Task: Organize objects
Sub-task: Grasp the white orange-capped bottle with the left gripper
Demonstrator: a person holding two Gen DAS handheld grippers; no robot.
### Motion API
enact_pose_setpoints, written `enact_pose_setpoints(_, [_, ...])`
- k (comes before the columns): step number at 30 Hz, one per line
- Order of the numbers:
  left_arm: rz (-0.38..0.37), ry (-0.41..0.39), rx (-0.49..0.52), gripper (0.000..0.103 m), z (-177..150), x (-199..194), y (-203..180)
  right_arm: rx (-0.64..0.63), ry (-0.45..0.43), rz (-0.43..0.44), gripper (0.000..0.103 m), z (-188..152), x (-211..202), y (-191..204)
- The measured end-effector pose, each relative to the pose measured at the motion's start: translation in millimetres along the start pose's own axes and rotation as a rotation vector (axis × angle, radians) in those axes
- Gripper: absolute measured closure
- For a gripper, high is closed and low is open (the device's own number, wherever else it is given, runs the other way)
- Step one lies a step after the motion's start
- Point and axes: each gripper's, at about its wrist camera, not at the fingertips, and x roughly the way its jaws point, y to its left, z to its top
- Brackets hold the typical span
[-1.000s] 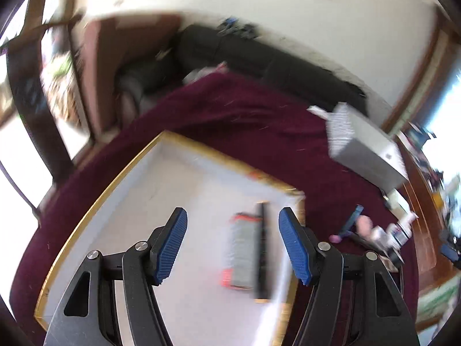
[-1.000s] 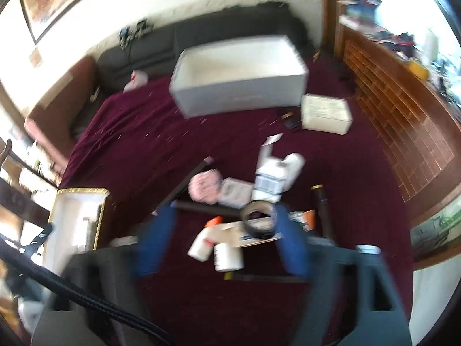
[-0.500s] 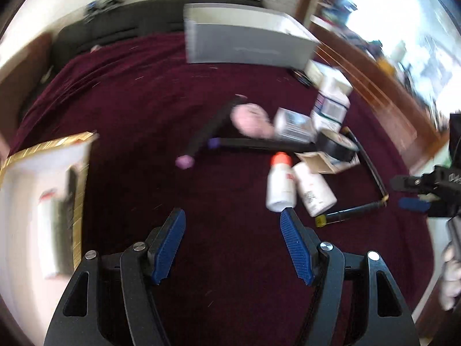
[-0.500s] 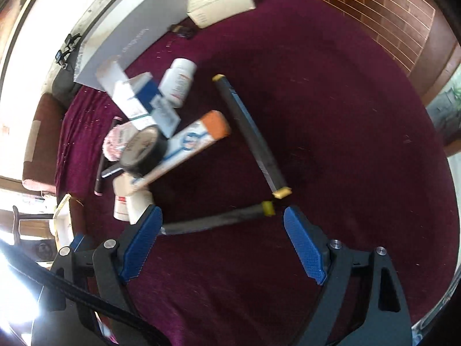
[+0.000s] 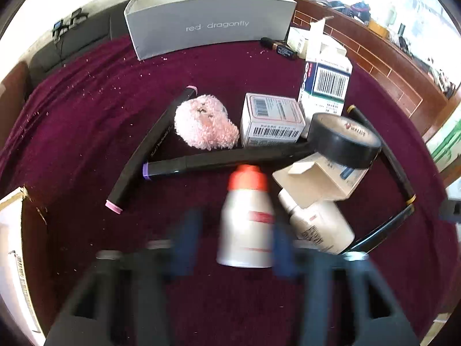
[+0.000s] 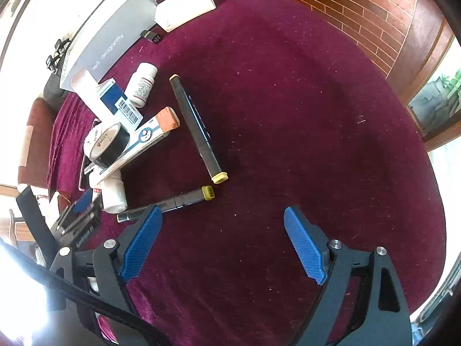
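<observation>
On the maroon cloth (image 5: 86, 132) lies a white bottle with an orange-red cap (image 5: 245, 230). It lies between the blurred blue fingers of my left gripper (image 5: 234, 222), whose jaws are closing; a gap still shows on the bottle's left side. Beside it are a second white bottle (image 5: 317, 227), a black tape roll (image 5: 343, 141), a pink fluffy toy (image 5: 204, 127) and black markers (image 5: 224, 160). My right gripper (image 6: 220, 210) hangs open over bare cloth, just below two yellow-capped markers (image 6: 198, 129), with its left pad over the tail of the lower marker (image 6: 173, 201).
A grey shoe box (image 5: 207, 26) stands at the back of the cloth, with small white cartons (image 5: 270, 119) in front of it. A gold-edged white tray (image 5: 11, 230) sits at the far left. Brick-patterned flooring (image 6: 360, 14) borders the cloth on the right.
The left view swung from the gold-edged tray over to the pile and dropped close to the orange-capped bottle, and its jaws narrowed around it. The right gripper sank toward the yellow-capped markers.
</observation>
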Motion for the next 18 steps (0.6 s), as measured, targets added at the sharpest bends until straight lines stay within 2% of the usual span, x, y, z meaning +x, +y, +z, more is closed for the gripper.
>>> enact_pose_setpoints(4, [-0.038, -0.002, -0.072, 0.081, -10, -17, 7, -0.04, 0.011, 0.006, 0.015, 0, 2, 10])
enact_pose_setpoints(12, [-0.054, 0.012, -0.236, 0.081, -75, -58, 41, -0.199, 0.068, 0.052, 0.015, -6, 18, 58])
enact_pose_setpoints(18, [-0.022, 0.018, -0.247, 0.081, -91, -56, 43, -0.324, 0.111, 0.033, 0.015, -8, 41, 104])
